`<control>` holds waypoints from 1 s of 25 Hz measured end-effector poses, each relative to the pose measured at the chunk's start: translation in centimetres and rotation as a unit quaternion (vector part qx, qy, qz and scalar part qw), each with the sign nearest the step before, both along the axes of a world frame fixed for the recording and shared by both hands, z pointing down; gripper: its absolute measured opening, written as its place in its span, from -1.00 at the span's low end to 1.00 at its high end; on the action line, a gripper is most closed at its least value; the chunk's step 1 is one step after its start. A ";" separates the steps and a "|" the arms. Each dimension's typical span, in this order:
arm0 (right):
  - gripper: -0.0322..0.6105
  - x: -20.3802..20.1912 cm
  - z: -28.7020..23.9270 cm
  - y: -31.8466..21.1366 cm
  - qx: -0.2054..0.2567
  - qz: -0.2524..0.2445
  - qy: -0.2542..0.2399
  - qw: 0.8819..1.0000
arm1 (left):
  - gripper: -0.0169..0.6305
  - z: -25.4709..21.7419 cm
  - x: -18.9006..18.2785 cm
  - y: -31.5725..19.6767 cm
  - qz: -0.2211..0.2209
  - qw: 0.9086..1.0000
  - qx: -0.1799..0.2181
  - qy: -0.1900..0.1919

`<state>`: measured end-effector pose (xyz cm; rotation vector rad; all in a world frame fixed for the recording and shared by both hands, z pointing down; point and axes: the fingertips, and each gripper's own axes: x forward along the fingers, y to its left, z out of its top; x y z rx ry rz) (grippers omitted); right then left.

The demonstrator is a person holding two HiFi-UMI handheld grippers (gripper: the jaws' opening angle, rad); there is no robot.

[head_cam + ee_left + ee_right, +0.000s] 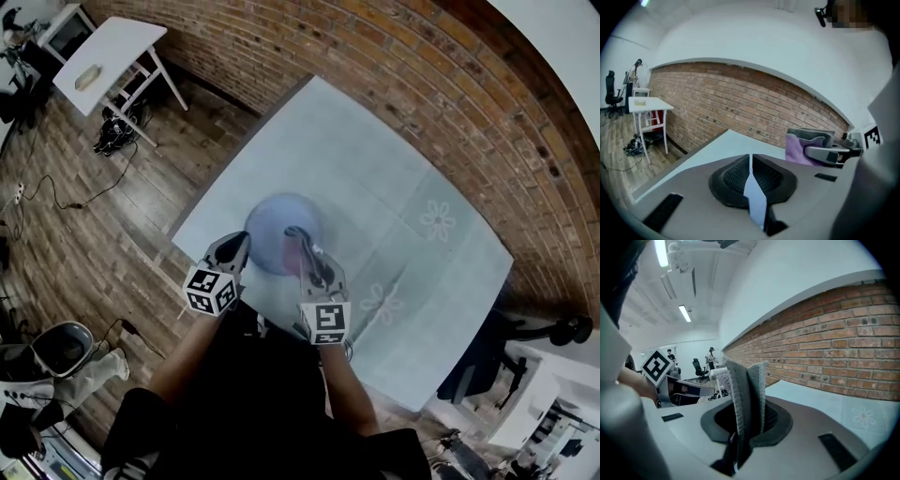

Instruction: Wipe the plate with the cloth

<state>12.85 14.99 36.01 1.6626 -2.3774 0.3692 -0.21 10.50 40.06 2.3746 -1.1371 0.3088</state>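
In the head view a round pale blue plate (pixel 277 225) is held up above the table (pixel 403 187), which has a light blue flower-print cover. My left gripper (pixel 239 242) is shut on the plate's left rim. In the left gripper view the plate (pixel 755 199) shows edge-on as a thin blue sliver between the closed jaws (pixel 751 161). My right gripper (pixel 298 234) is shut on a grey and lilac cloth (pixel 740 385) that stands up from its jaws (pixel 747 404). From the left gripper view the cloth (pixel 800 147) and right gripper (pixel 827 153) lie to the right.
A brick wall (pixel 422 84) runs along the table's far side. On the wooden floor to the left stand a small white table (pixel 103 52), cables (pixel 70 192) and a bin (pixel 61 347). An office chair (pixel 553 330) is at the right. People (pixel 711 357) stand far off.
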 end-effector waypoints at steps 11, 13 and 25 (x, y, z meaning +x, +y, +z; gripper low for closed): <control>-0.71 -2.8 -4.6 3.9 0.034 0.027 -0.026 0.999 | -0.82 -7.5 -2.1 4.4 0.050 0.994 0.101 -0.005; -0.71 -3.4 -5.2 4.1 0.040 0.034 -0.020 0.998 | -0.82 -8.0 -2.6 4.5 0.054 0.993 0.104 0.001; -0.71 -6.8 -6.9 4.8 0.058 0.070 -0.022 0.996 | -0.81 -9.4 -5.0 3.6 0.082 0.990 0.112 0.027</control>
